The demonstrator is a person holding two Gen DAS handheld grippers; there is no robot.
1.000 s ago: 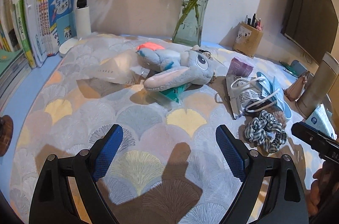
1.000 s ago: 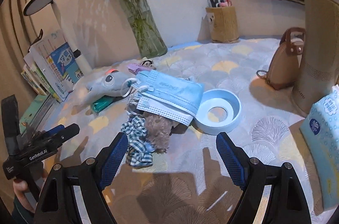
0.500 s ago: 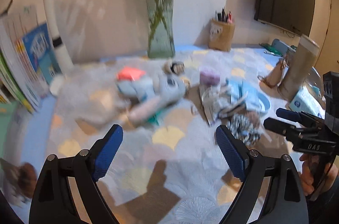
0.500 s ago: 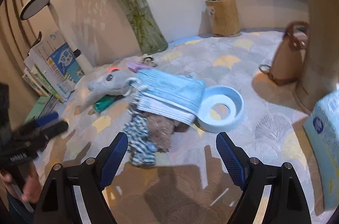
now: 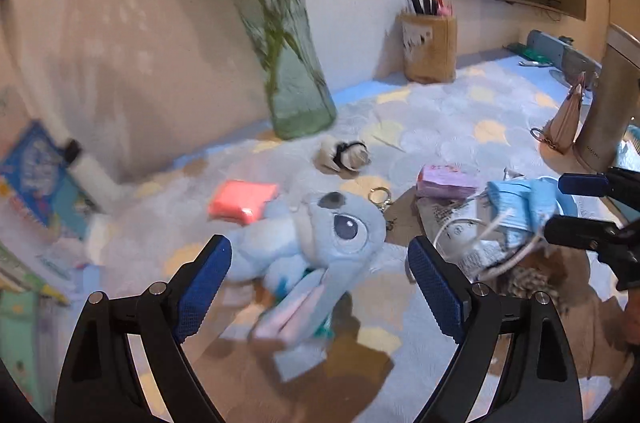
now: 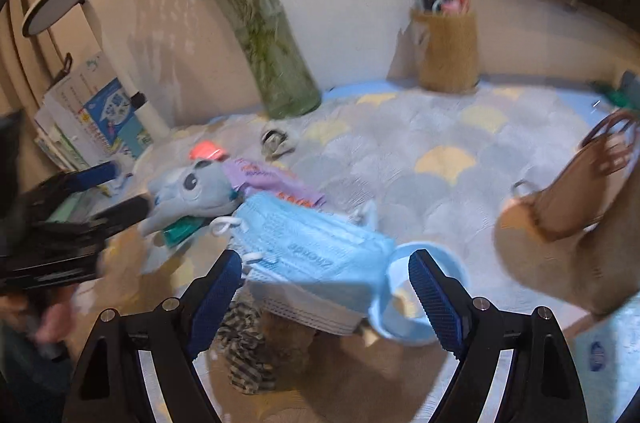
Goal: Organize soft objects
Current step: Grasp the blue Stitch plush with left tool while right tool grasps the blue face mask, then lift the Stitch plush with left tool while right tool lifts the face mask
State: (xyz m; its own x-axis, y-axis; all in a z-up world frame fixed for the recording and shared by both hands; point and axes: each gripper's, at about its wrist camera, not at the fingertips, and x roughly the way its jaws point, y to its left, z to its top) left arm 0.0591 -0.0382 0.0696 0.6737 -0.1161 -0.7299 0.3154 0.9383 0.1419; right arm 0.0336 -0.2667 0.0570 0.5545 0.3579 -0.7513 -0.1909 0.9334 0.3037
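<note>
Evidently little of the sorting has been done, judging from how things lie: the soft items are scattered loose over the patterned cloth point(image 5: 440, 111), and nothing is held by either tool. The left gripper point(image 5: 319, 277) is spread wide and empty, its blue pads set to either side of the blue plush toy point(image 5: 320, 243), which lies on its side near the middle of the cloth with a keyring just beside its head. The right gripper point(image 6: 325, 283) is likewise spread wide and empty, poised over the stack of blue face masks point(image 6: 316, 247); these rest partly on a checked scrunchie point(image 6: 244, 351) and a brown fuzzy one, and touch a pale blue ring point(image 6: 424, 333). A pink packet point(image 5: 243, 201), a lilac packet point(image 5: 446, 181) and a small rolled bundle point(image 5: 343, 153) lie farther back, apart from each other. What is left appears to be nearly everything: each soft piece is yet to be gathered, and no container for them can be made out. Room for moving is bounded at the back by the glass vase point(image 5: 298, 91) and pen holder point(image 5: 430, 47) by the wall, on the left by the books point(image 6: 104, 115) and lamp post, and on the right by the tan handbag point(image 6: 568, 207). The two tools are near each other over the middle, so crossing paths is judged the main hazard; the vase is thought easily tipped.
</note>
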